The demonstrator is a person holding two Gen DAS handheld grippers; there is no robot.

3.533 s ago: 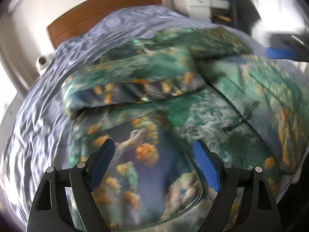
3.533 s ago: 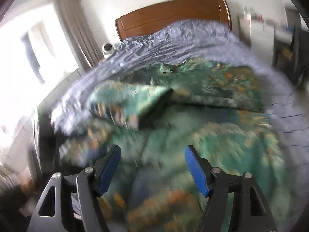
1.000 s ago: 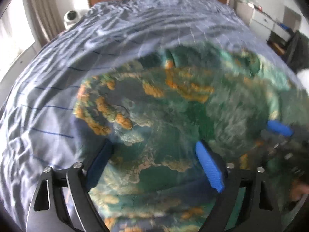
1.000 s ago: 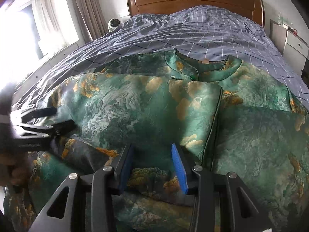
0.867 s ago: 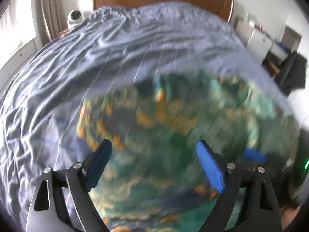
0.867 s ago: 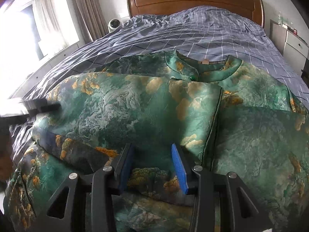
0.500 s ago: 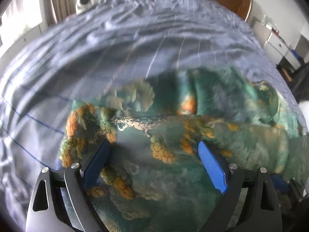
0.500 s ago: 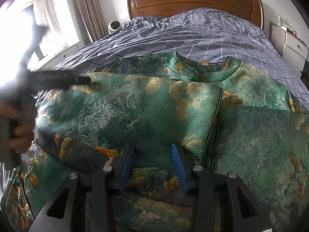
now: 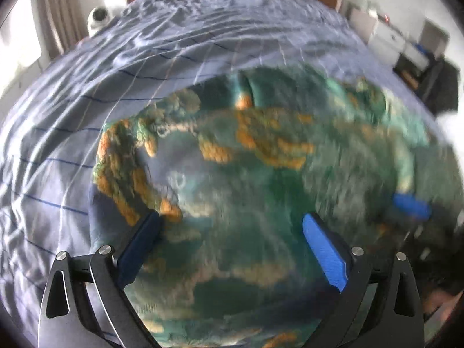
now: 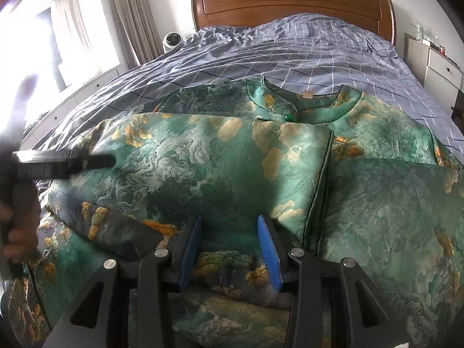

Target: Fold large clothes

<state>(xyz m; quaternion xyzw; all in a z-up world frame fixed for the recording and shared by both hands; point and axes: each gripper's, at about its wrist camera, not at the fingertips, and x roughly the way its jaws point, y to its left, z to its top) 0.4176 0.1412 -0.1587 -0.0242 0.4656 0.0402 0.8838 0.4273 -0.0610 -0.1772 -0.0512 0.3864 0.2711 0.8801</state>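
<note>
Right gripper (image 10: 229, 246): hovering low over the near folded edge of the garment, blue pads partly parted with a fold of cloth lying between them; whether they are pinching it I cannot tell.
Left gripper (image 9: 229, 240): jaws standing wide apart, released, hanging over the garment's left part; the view is blurring.
Garment (image 10: 232, 168): a green printed robe with orange patches, lying across the near half of the bed, a sleeve panel folded over its front, collar (image 10: 304, 104) pointing to the headboard.
Bedspread (image 10: 290, 49): blue checked, wrinkling beyond the robe.
Headboard (image 10: 293, 0): brown wood, standing farthest back.
</note>
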